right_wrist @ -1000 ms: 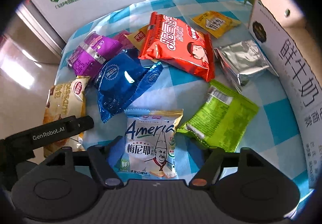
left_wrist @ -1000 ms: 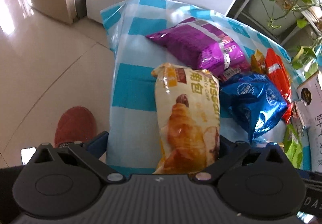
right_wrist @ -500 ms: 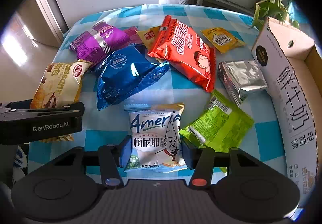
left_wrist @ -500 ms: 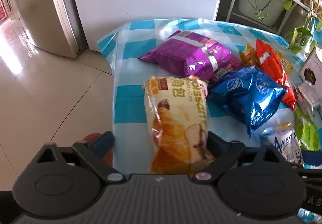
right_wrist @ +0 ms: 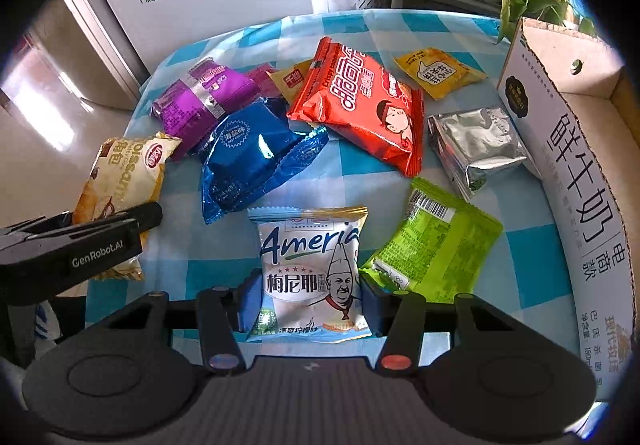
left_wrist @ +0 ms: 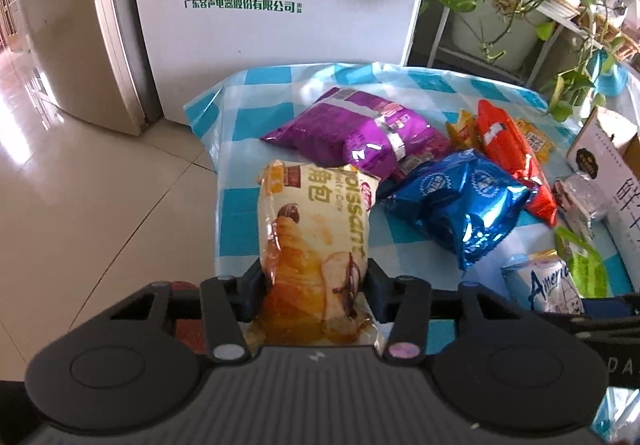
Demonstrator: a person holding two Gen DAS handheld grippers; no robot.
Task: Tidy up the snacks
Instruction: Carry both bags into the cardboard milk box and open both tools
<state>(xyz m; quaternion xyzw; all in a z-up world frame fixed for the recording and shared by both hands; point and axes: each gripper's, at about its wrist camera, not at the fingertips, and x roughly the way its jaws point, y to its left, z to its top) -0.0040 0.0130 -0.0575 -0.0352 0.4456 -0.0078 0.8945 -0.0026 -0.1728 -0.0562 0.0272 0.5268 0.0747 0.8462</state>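
The left tongs (left_wrist: 314, 281) pinch the near end of a cream plastic croissant packet printed with a golden pastry (left_wrist: 316, 237), their dark pads pressed into its sides, while its far end rests by the left edge of the desk covered in a blue-and-white checked cloth (left_wrist: 240, 213). The right tongs (right_wrist: 308, 299) squeeze the lower part of a pale blue-and-white "Ameria" biscuit sachet with a chef's face (right_wrist: 310, 265), which lies flat near the front of the desk. Both grips sit low on slick, air-filled film, so either packet may slide out or swing once lifted, and hard pressure could crush the pastry. Just beside the right tongs, a lime-green foil packet (right_wrist: 436, 245) touches the sachet's corner and may be dragged along. The crinkled blue foil bag (right_wrist: 252, 161) lies near both. The tall white cardboard milk carton box (right_wrist: 576, 165) stands well to the right, a long carry for the left packet.
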